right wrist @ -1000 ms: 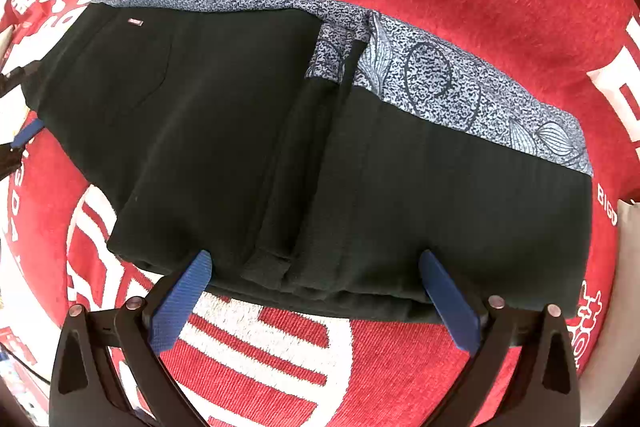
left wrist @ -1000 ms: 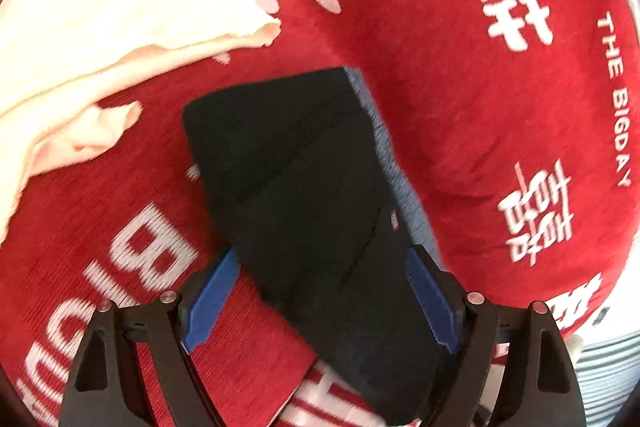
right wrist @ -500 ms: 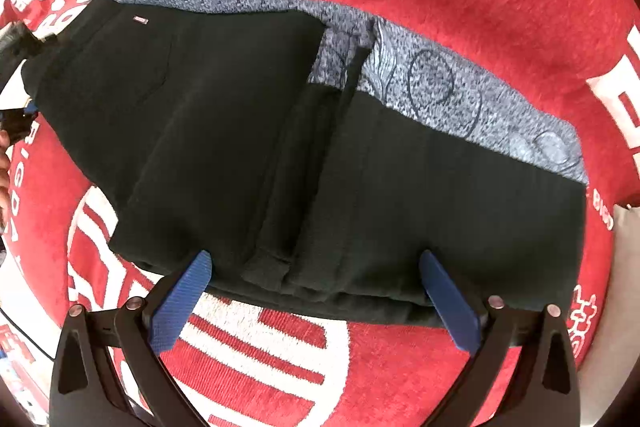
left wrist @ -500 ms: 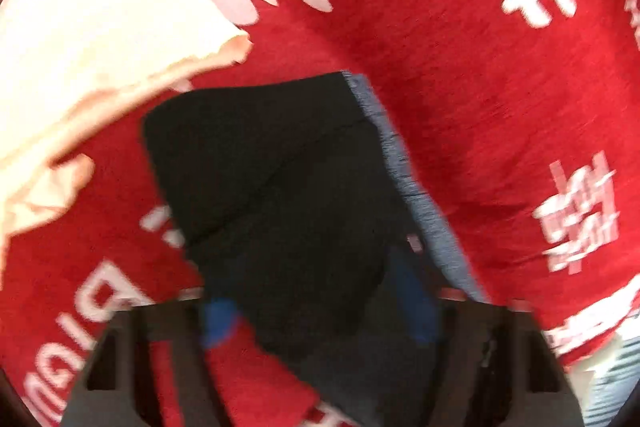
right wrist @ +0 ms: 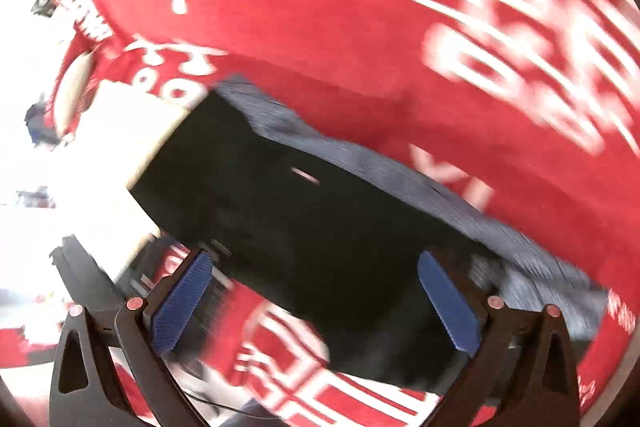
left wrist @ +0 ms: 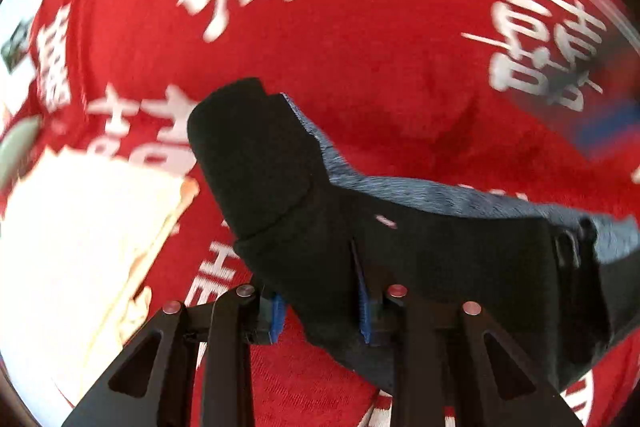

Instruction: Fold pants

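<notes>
The folded pants lie on the printed cloth that covers the surface, one end pinched between the pads of my left claw, which has just been closing. To their left on that cloth lies another garment, just beside them. My right claw stands wide over the near edge of the pants, its pads apart from them.

Open red cloth beyond pants; cream garment crowds left.
</notes>
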{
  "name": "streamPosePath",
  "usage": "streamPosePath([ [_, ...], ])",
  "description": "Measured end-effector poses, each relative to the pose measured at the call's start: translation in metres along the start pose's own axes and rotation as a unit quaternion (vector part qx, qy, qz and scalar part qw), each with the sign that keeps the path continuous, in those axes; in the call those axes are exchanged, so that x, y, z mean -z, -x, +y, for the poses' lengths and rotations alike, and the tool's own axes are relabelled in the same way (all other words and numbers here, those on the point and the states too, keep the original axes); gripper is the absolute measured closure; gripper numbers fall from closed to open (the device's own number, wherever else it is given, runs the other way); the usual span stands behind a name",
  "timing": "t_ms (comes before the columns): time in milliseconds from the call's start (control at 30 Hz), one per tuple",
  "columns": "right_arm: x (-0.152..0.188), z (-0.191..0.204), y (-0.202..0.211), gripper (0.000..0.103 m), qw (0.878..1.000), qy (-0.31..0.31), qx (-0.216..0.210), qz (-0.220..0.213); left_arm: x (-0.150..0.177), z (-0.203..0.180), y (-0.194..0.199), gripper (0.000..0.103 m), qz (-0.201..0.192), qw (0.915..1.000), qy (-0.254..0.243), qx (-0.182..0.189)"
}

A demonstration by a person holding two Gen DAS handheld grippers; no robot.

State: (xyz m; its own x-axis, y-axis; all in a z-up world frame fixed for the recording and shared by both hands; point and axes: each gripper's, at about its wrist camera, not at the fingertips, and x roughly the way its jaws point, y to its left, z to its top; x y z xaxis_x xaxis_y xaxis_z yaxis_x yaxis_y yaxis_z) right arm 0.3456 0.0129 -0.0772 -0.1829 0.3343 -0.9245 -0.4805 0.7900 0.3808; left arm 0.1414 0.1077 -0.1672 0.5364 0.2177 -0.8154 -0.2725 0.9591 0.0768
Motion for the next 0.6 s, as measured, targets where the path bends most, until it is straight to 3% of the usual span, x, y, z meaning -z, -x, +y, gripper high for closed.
streamPosePath([
  [100,-0.036,0.039,-0.017,0.0,0.998,0.039,-0.023,0.038,0.0,-0.009,0.006,0.074,-0.009,0.9996,-0.025,-0.007],
  [233,-0.066,0.09,-0.049,0.0,0.99,0.096,-0.02,0.106,-0.002,-0.015,0.007,0.074,-0.013,0.999,-0.041,-0.014],
  [433,-0.072,0.107,-0.105,0.0,0.973,0.127,0.049,0.188,-0.004,-0.025,0.011,0.074,-0.015,0.9983,-0.051,-0.023],
  [467,-0.071,0.102,-0.11,0.005,0.972,0.121,0.055,0.194,-0.004,-0.027,0.012,0.074,-0.016,0.9982,-0.053,-0.024],
  [567,-0.066,0.084,-0.109,0.078,0.976,0.089,0.029,0.197,-0.005,-0.032,0.012,0.074,-0.01,0.998,-0.059,-0.019],
  [600,-0.064,0.078,-0.103,0.084,0.979,0.081,0.024,0.183,-0.005,-0.037,0.016,0.074,-0.015,0.9976,-0.066,-0.015],
])
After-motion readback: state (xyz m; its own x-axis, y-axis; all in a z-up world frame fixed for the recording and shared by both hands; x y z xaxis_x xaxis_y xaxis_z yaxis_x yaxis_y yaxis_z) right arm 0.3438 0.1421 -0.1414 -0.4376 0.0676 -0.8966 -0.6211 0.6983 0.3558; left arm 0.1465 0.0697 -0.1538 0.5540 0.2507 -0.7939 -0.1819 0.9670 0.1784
